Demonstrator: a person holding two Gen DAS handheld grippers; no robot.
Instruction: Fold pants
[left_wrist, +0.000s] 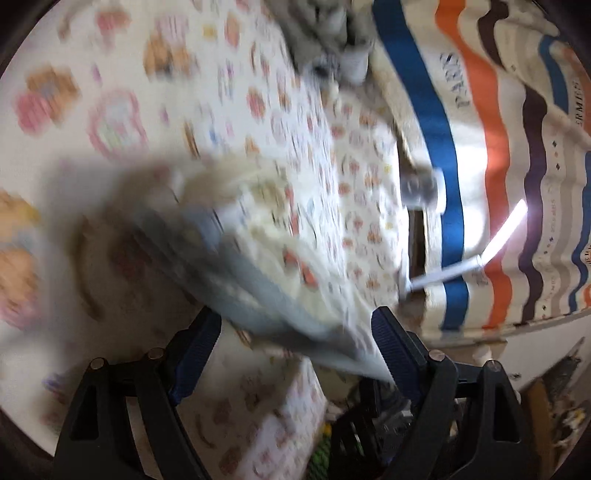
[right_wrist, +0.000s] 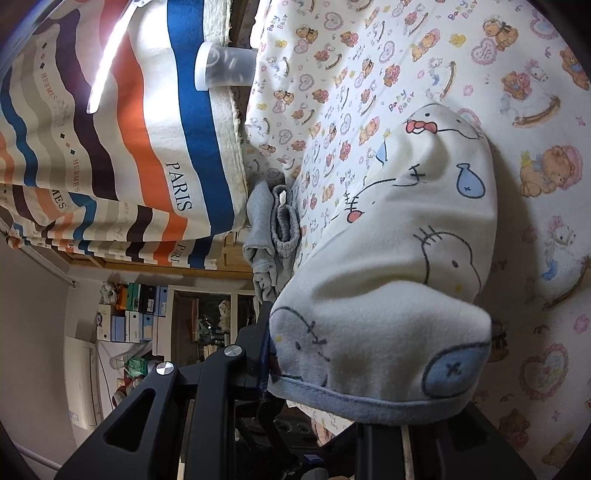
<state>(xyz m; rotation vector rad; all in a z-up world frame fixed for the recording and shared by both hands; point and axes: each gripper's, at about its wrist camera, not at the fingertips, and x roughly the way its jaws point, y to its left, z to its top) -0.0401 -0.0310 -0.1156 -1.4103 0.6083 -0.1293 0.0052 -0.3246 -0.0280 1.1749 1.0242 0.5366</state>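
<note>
The pants (right_wrist: 406, 221) are cream fleece with cartoon faces, blue fish and a pale blue hem. They lie bunched on the bear-print bed sheet (right_wrist: 535, 110). My right gripper (right_wrist: 299, 363) is shut on their hem end; the cloth drapes over and hides the fingertips, and only the left finger (right_wrist: 264, 347) shows. The left wrist view is badly blurred. There the pants (left_wrist: 266, 258) run between the blue pads of my left gripper (left_wrist: 295, 349), which stands wide open. The left pad (left_wrist: 195, 350) is clear of the cloth, and the hem edge lies against the right pad.
A grey folded garment (right_wrist: 273, 229) lies at the sheet's far edge. A striped cloth printed PARIS (right_wrist: 155, 140) hangs beside the bed, with a clear plastic container (right_wrist: 225, 66) and a lit lamp bar (right_wrist: 107, 62). Shelves of boxes (right_wrist: 136, 314) stand beyond.
</note>
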